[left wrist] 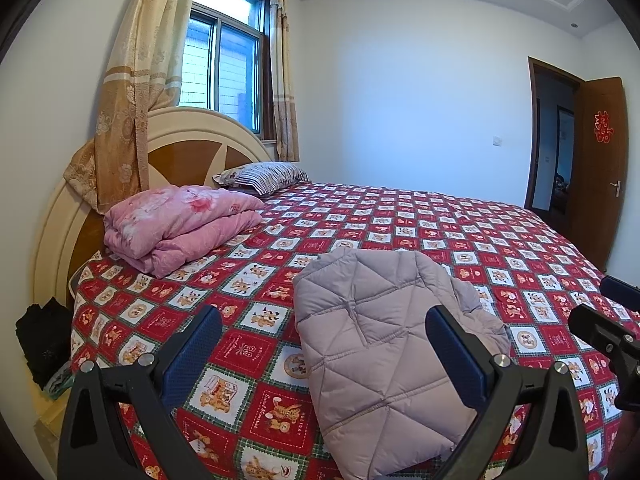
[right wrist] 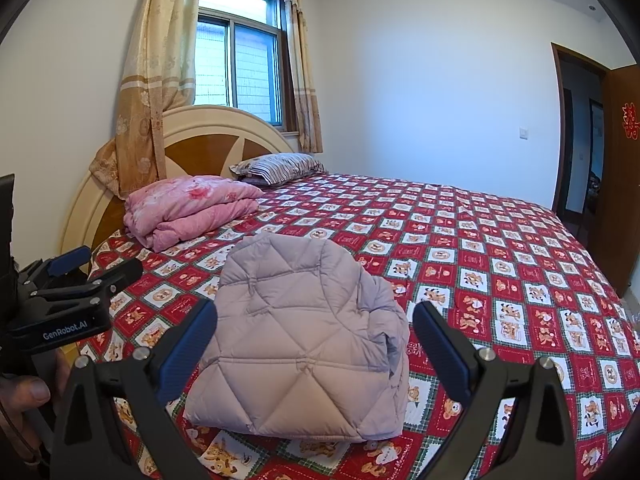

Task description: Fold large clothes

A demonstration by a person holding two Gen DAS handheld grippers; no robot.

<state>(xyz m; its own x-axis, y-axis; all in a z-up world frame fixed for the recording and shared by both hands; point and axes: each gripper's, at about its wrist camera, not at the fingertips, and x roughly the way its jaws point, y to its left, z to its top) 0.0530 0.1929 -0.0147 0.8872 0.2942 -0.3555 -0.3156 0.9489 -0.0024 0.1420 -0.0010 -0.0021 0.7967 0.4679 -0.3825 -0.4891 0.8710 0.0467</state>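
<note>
— Well, which step is this?
— By my reading the folding is nearly done; the jacket [right wrist: 300, 344] lies in a compact bundle on the bed [right wrist: 500, 264], near its front edge; both tongs hover apart from it, the left tongs [left wrist: 324, 356] and the right tongs [right wrist: 316, 348] spread wide, holding nothing.
— And next?
— Probably a last tuck or pressing flat; the right side bulges with loose layers.
— Its look?
— Pale lilac, puffy, quilted in diamonds.
</note>
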